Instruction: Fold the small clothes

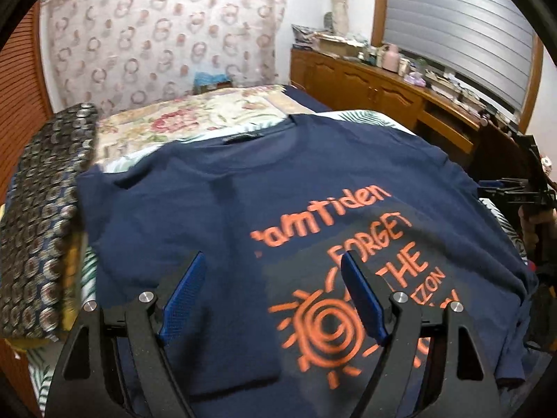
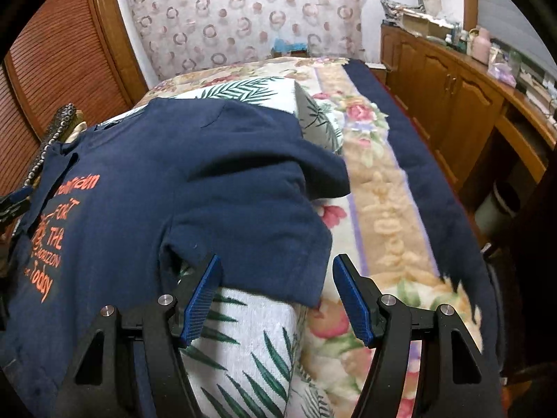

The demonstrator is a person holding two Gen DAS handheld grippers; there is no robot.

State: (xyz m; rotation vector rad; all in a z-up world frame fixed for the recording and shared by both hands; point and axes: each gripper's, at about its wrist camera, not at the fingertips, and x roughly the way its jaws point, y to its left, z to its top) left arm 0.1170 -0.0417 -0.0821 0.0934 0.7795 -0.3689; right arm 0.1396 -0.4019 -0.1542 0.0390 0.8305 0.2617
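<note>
A navy T-shirt (image 1: 216, 216) with orange print lies face up on a leaf-patterned cushion on the bed; its left side looks folded in over the body. My left gripper (image 1: 273, 264) is open and empty, hovering over the shirt's chest beside the print. In the right wrist view the shirt (image 2: 174, 181) spreads over the cushion and its right sleeve (image 2: 275, 244) hangs past the cushion's edge. My right gripper (image 2: 276, 266) is open and empty, its fingers either side of that sleeve's lower hem.
A leaf-print cushion (image 2: 243, 348) sits on a floral blanket (image 2: 379, 209). A dark patterned cloth (image 1: 45, 216) lies at the shirt's left. A wooden sideboard (image 2: 452, 104) with clutter runs along the right wall. A louvred wooden door (image 2: 62, 69) stands at left.
</note>
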